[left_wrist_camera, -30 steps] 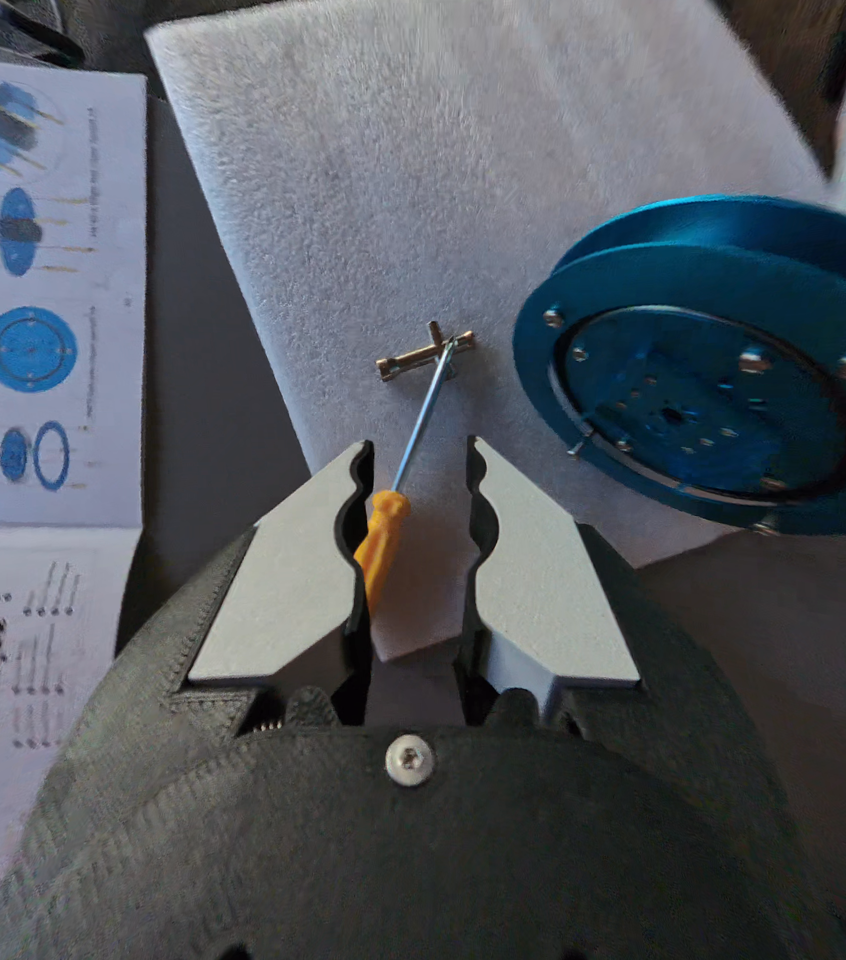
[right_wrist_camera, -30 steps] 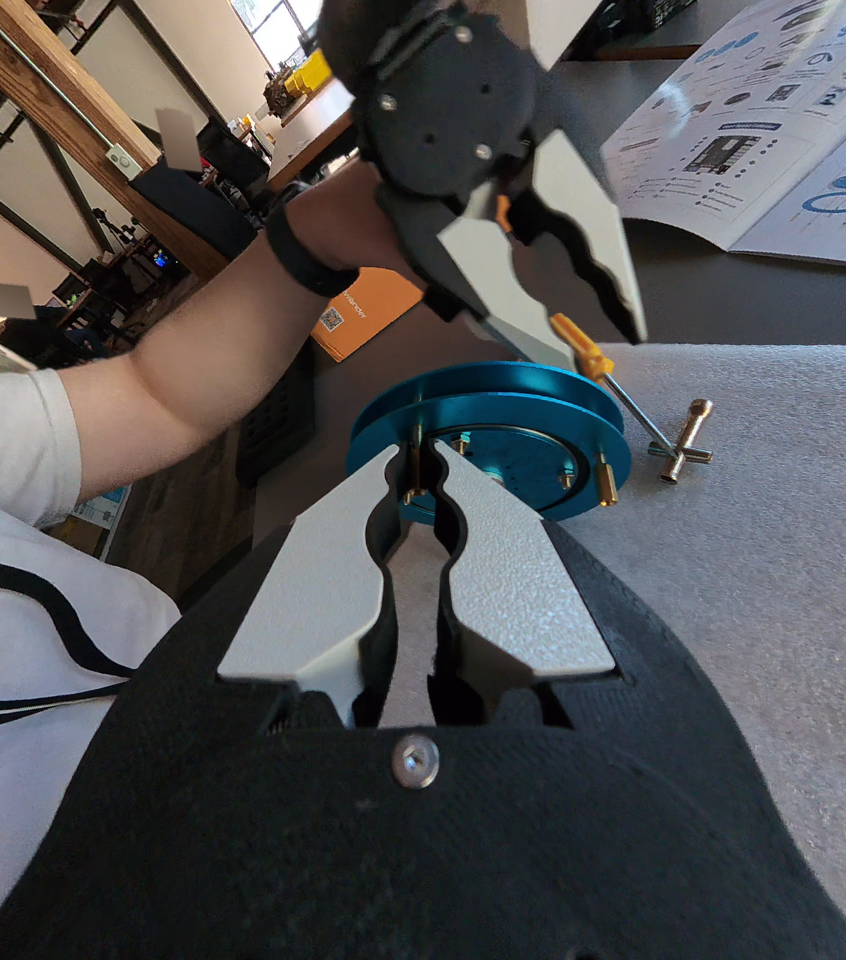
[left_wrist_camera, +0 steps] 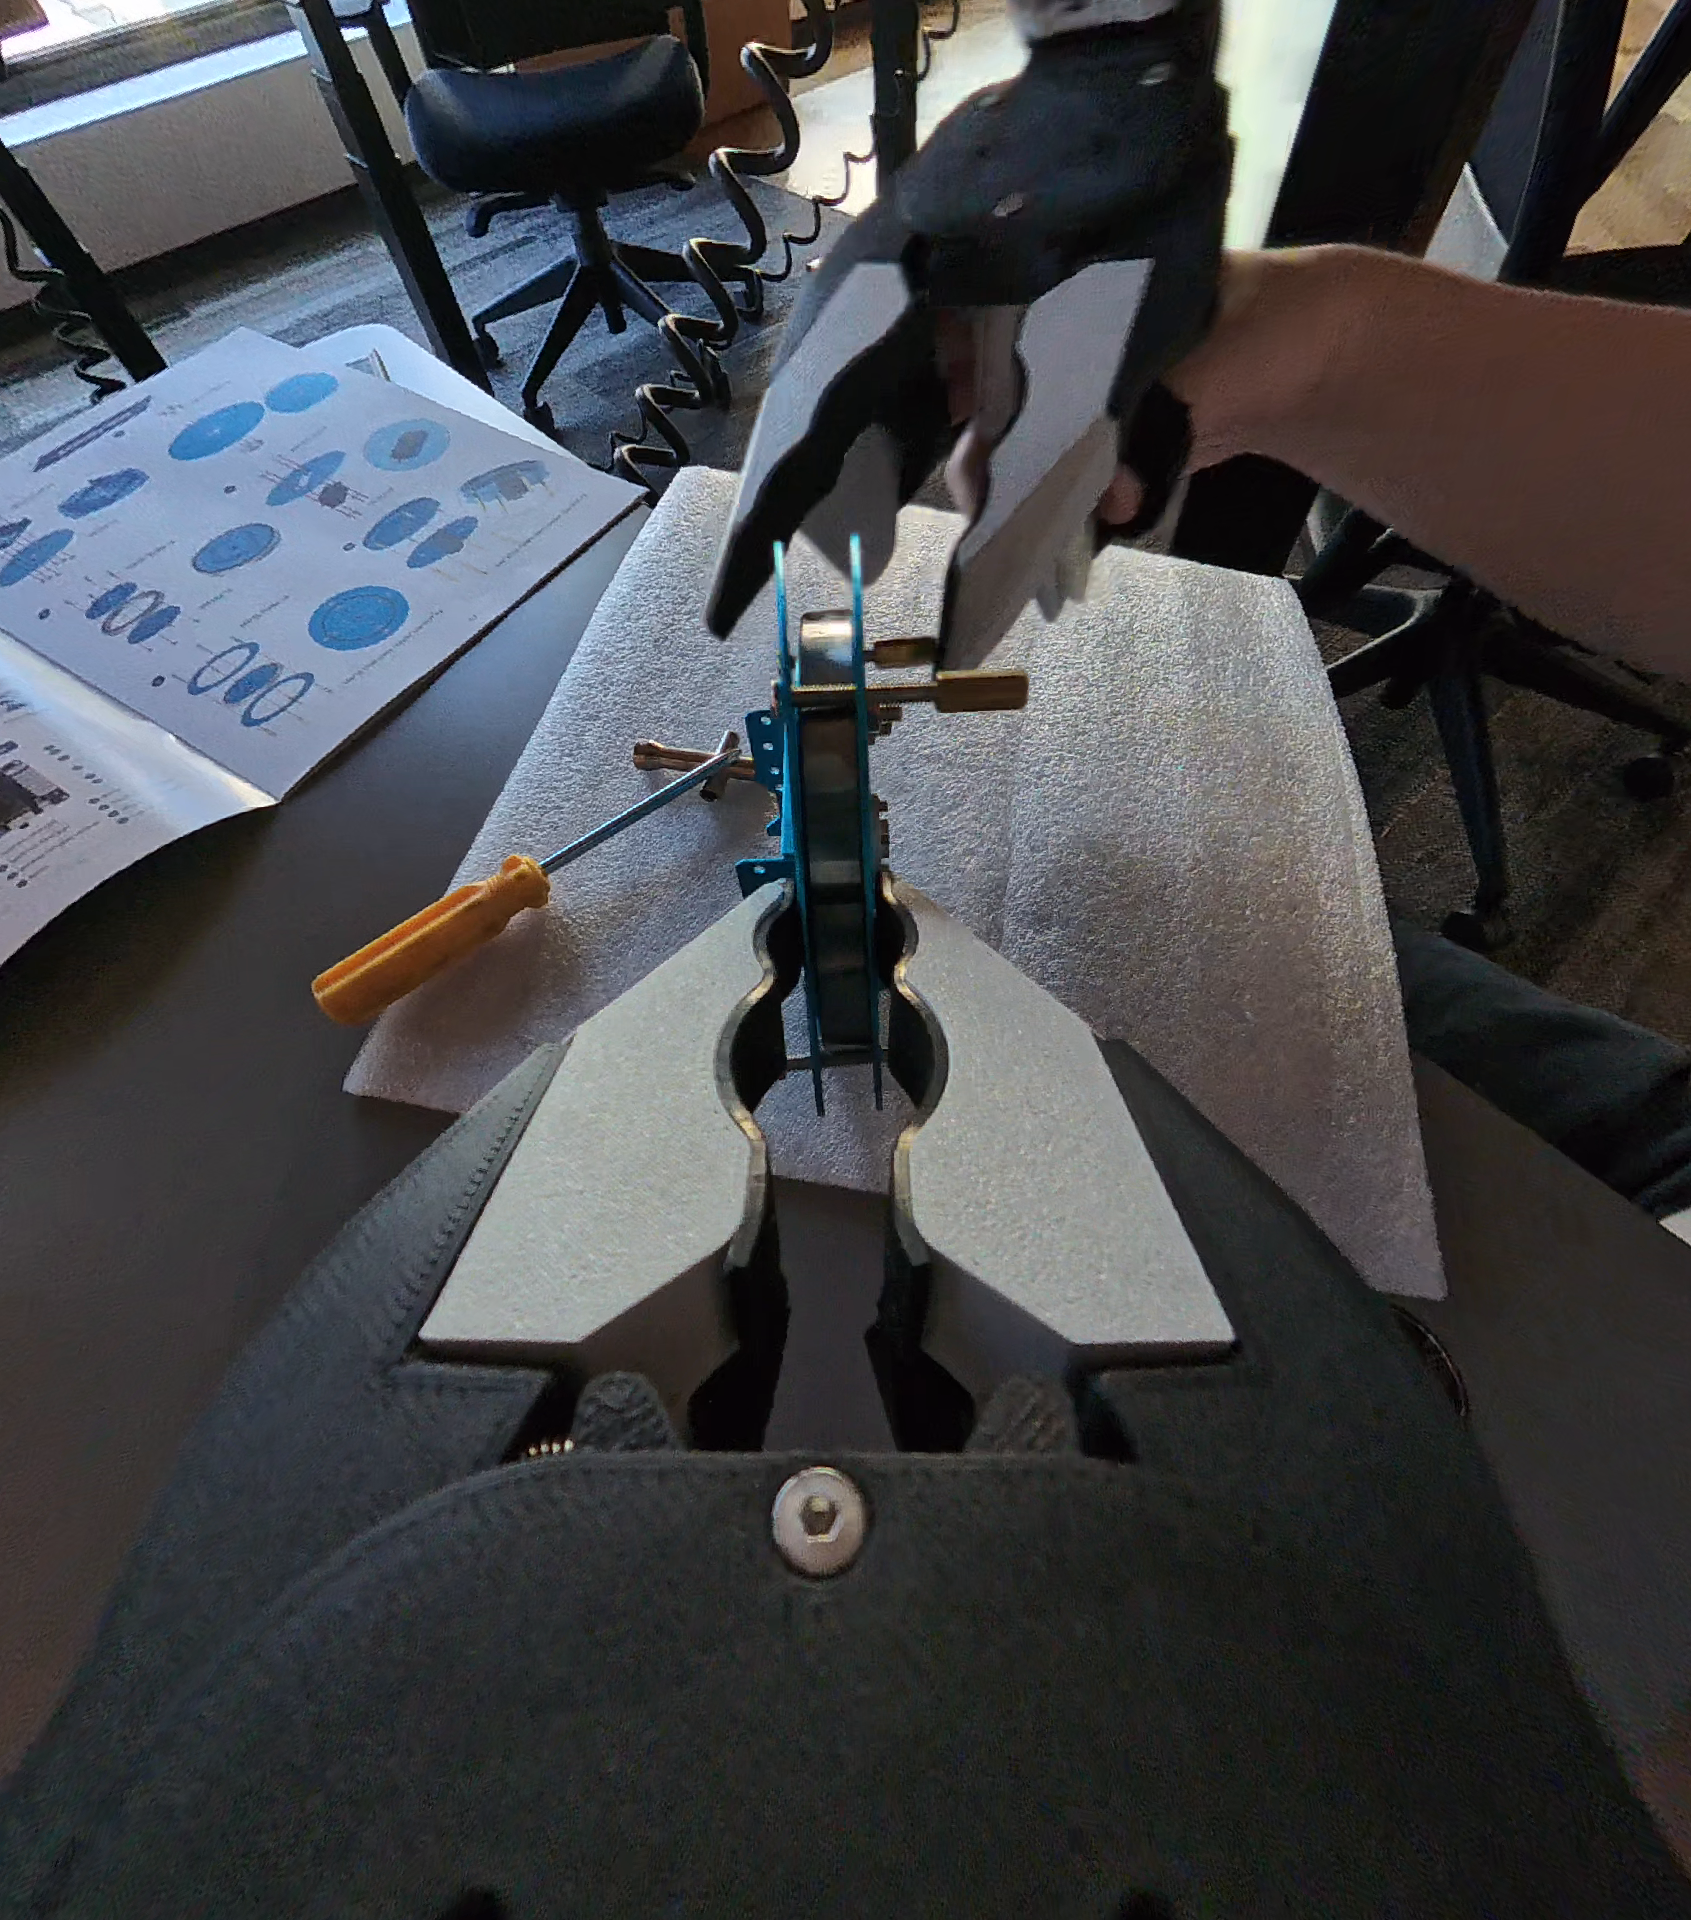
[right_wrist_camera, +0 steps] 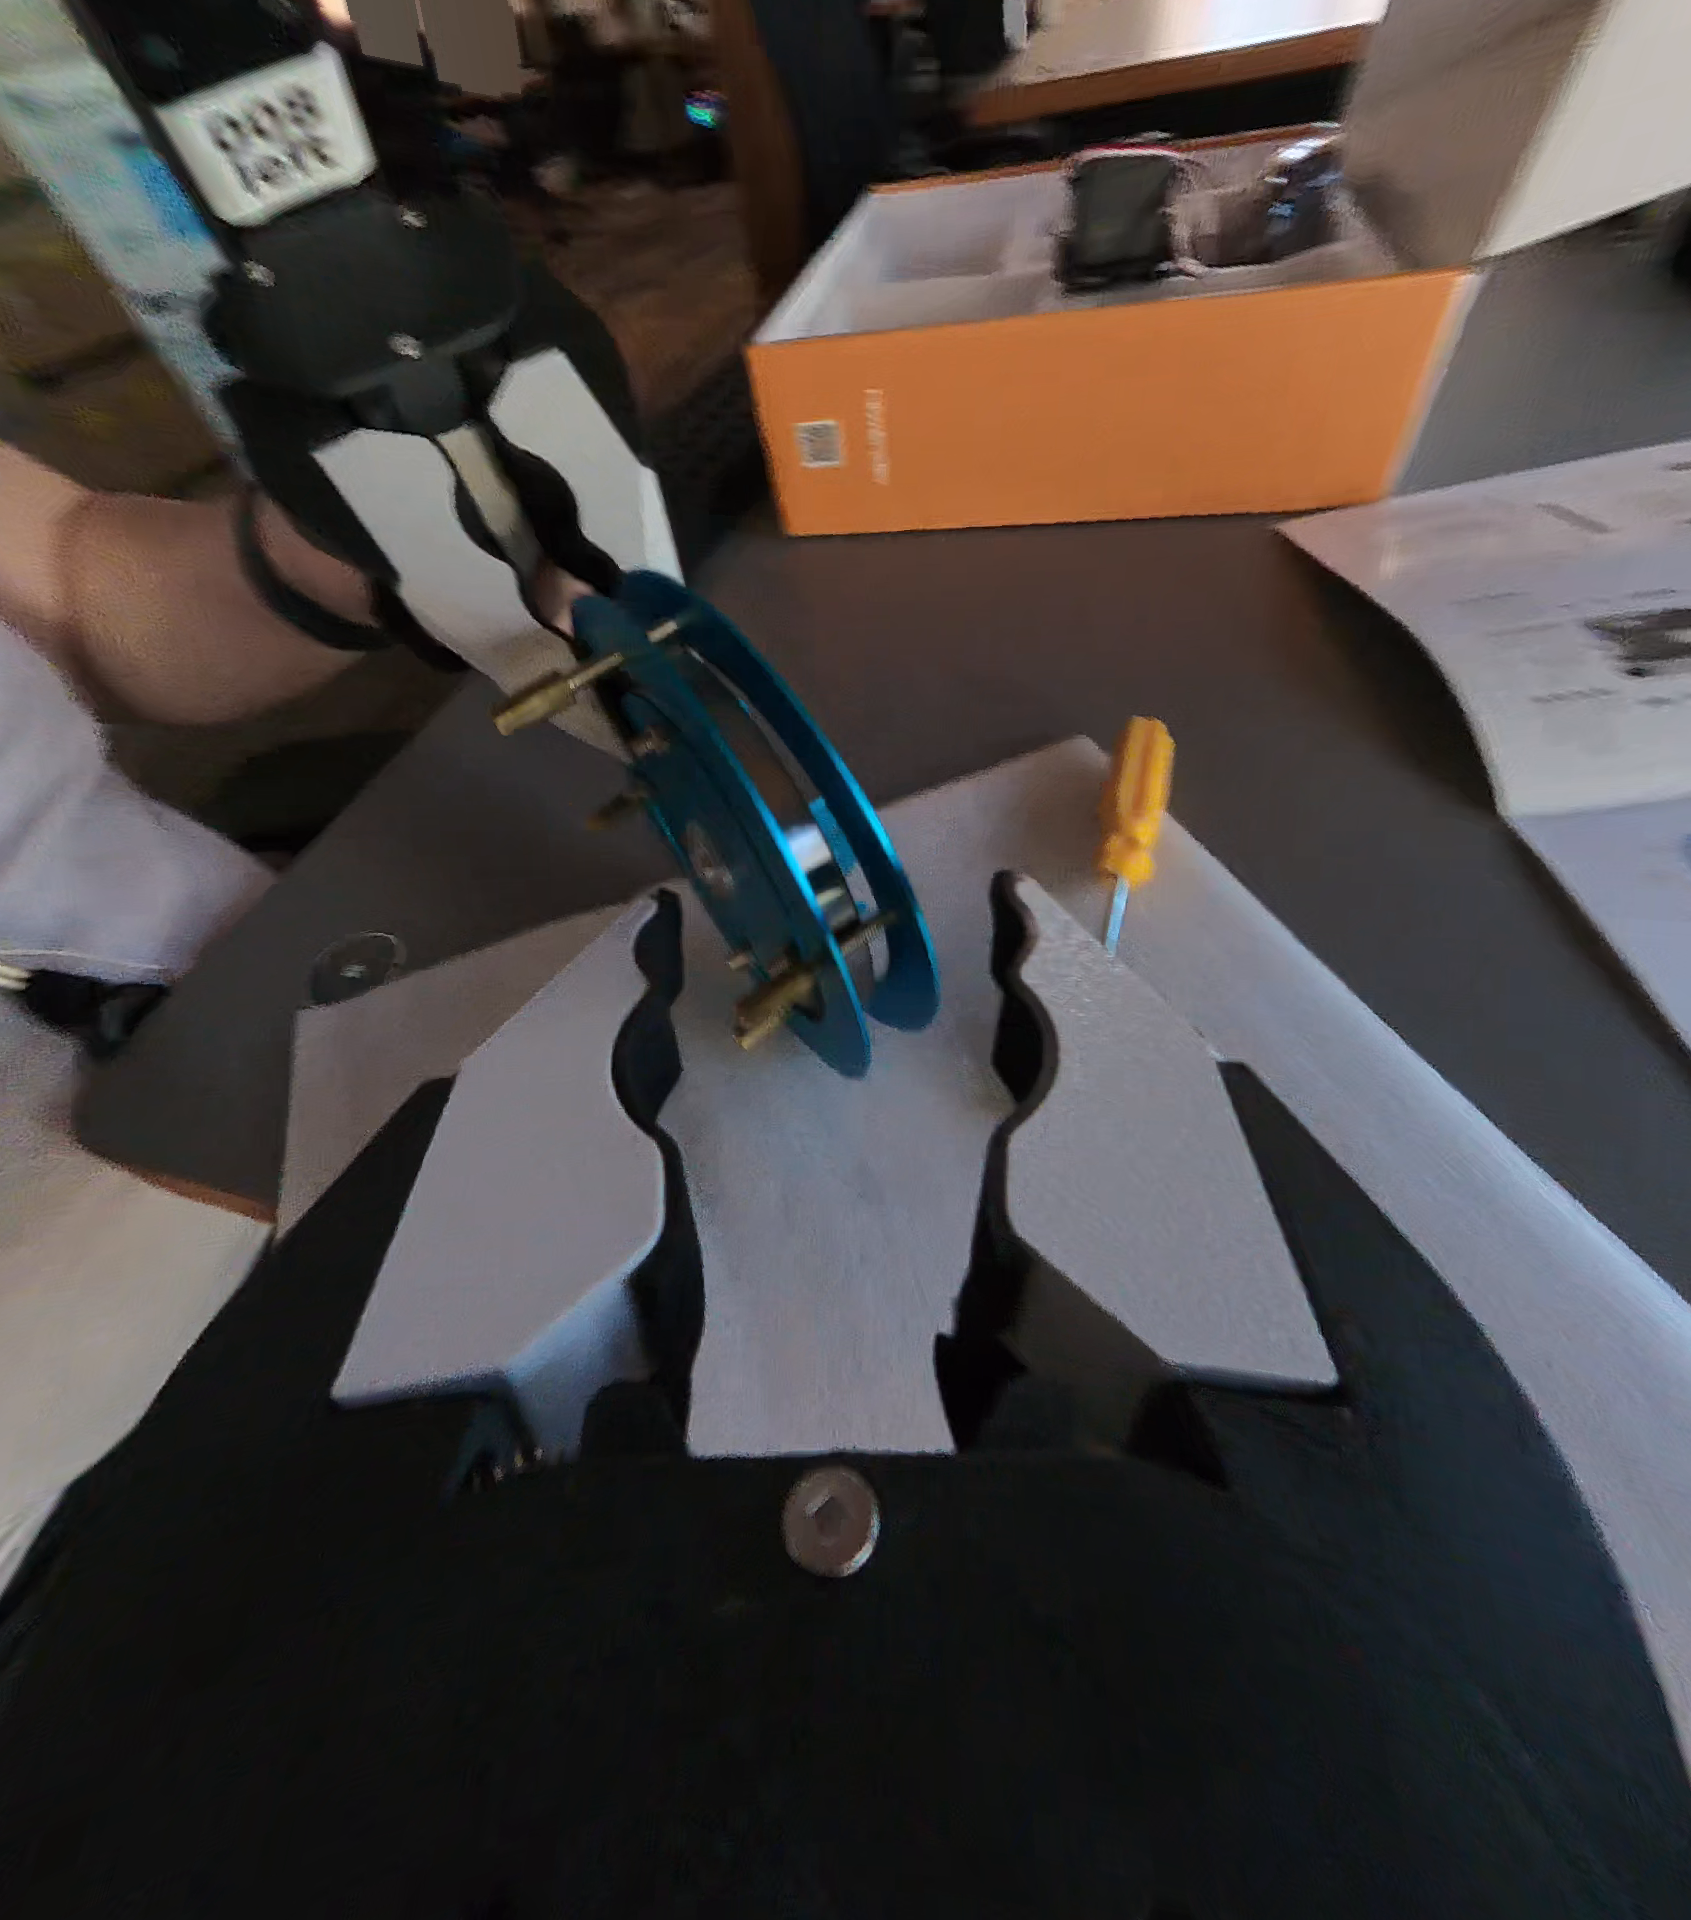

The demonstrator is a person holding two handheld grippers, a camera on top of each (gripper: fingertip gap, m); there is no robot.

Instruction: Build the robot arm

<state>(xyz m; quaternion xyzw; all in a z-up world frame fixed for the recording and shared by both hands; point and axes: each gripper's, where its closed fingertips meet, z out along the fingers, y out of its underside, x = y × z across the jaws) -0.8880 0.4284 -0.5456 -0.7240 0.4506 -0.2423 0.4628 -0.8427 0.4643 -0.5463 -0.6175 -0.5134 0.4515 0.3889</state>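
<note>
Blue double-disc assembly is now pinched edge-on by jaws of the left gripper. The orange screwdriver is laid down to their left, and jaws of the right gripper are spread.

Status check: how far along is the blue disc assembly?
Done: the blue disc assembly has two discs joined, brass standoffs fitted. In hand: the left gripper clamps its rim, holding it on edge over the foam sheet; the right gripper is open beside it, empty. Left: screwdriver and cross wrench lie loose beside it; remaining steps aren't visible.
</note>
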